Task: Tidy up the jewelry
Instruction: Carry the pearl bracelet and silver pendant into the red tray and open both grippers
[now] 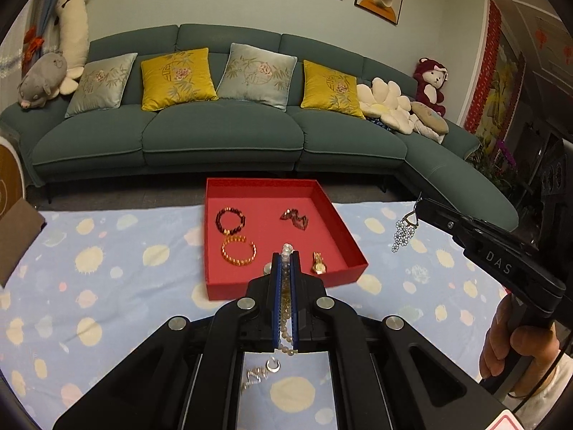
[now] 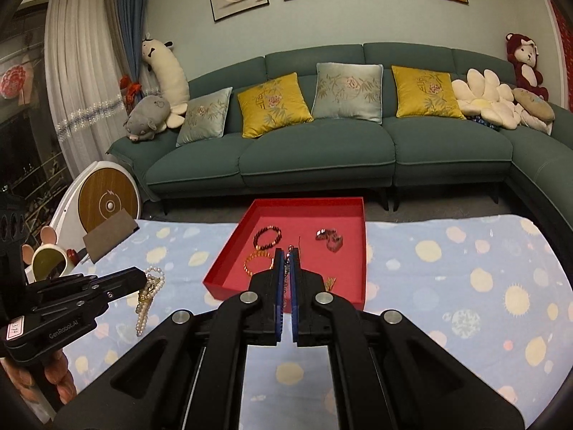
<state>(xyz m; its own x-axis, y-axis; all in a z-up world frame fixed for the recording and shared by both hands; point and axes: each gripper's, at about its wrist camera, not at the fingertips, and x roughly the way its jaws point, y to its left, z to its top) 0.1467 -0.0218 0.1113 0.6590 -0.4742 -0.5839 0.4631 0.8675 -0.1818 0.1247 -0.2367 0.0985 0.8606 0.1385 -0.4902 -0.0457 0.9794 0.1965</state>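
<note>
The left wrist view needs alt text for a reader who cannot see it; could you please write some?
The left gripper is shut on a pearl bead strand above a red tray holding two beaded bracelets, a gold watch and a dark hair clip. At right, the right gripper dangles a flower drop earring.

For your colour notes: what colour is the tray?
Red tray, clearest in the left wrist view.

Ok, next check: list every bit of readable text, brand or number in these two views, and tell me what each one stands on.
"DAS": on the side of the right gripper, seen from the left wrist.
"GenRobot.AI": on the body of the left gripper, seen from the right wrist.
White sticker on the left gripper's rear: digits, too blurred to read.
Red-edged label at the lower right corner: cut off, unreadable.
Yellow cushion: embroidered character, too small to read.
</note>
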